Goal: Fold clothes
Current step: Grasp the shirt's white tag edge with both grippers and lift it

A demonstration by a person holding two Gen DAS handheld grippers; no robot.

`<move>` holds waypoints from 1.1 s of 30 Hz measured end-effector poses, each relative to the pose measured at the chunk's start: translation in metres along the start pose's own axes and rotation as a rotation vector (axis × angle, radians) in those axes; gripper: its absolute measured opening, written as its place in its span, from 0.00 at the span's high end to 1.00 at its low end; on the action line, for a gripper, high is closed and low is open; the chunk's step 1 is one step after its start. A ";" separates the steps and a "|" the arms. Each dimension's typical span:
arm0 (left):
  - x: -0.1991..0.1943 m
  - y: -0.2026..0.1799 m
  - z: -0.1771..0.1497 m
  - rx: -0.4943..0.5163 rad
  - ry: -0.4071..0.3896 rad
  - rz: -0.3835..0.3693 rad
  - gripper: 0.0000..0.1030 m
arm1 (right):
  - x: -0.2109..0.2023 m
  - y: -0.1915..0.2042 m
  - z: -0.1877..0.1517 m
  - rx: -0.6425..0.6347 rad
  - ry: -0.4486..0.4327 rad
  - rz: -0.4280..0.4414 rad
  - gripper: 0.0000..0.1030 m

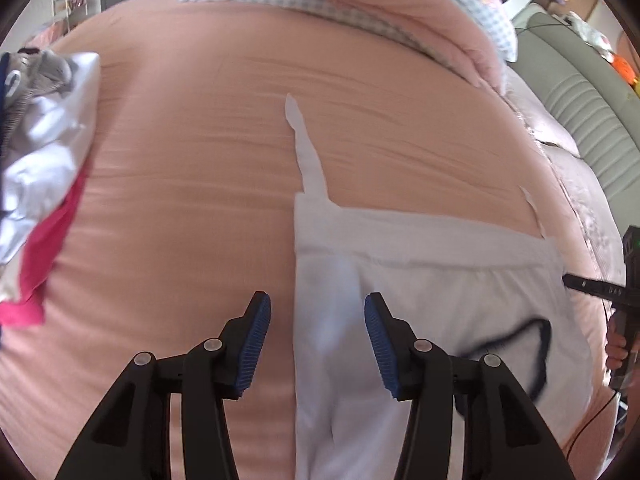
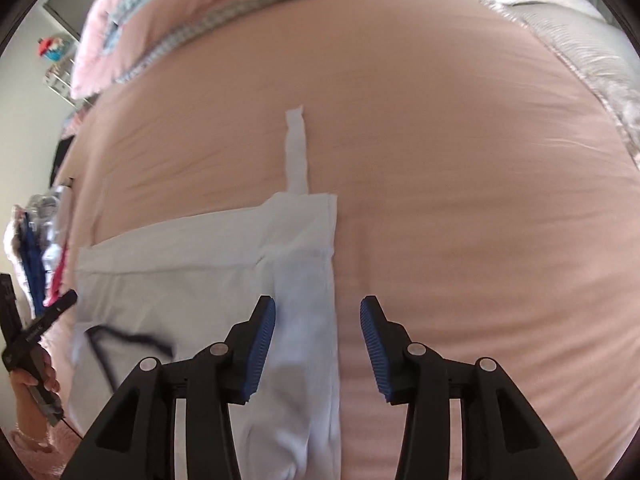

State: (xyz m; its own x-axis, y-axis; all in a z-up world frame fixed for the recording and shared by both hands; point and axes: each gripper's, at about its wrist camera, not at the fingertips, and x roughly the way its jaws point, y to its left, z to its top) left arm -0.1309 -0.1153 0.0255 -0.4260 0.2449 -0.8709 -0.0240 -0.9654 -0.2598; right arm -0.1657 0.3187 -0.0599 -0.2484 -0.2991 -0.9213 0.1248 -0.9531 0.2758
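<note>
- A white garment [image 1: 420, 280] with thin straps is lying flat on a bed covered by a pink sheet [image 1: 192, 200]; its two side edges look folded in.
- The left gripper [image 1: 317, 340] is hovering over the garment's left edge, its jaws standing wide apart and gripping nothing.
- The right gripper [image 2: 318, 344] is hovering over the garment's right edge, its jaws also wide apart and empty.
- One strap [image 2: 296, 148] is stretching up the sheet, away from the garment body.
- A heap of other clothes [image 1: 44, 160], white, grey and bright pink, is lying at the left side of the bed, well apart from the garment.
</note>
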 end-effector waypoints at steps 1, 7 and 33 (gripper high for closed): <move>0.003 -0.001 0.003 0.006 -0.010 -0.005 0.54 | 0.006 0.001 0.004 -0.005 0.007 -0.004 0.48; 0.017 -0.011 0.015 0.041 -0.043 -0.007 0.50 | 0.018 0.026 0.015 -0.094 -0.031 0.023 0.31; -0.099 -0.051 -0.100 0.287 0.096 -0.080 0.91 | -0.087 0.049 -0.154 -0.301 -0.019 0.142 0.84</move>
State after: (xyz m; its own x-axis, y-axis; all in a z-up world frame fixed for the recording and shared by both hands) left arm 0.0030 -0.0812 0.0829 -0.3258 0.3158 -0.8912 -0.3139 -0.9252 -0.2131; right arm 0.0096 0.3046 -0.0085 -0.2260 -0.4313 -0.8734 0.4366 -0.8464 0.3050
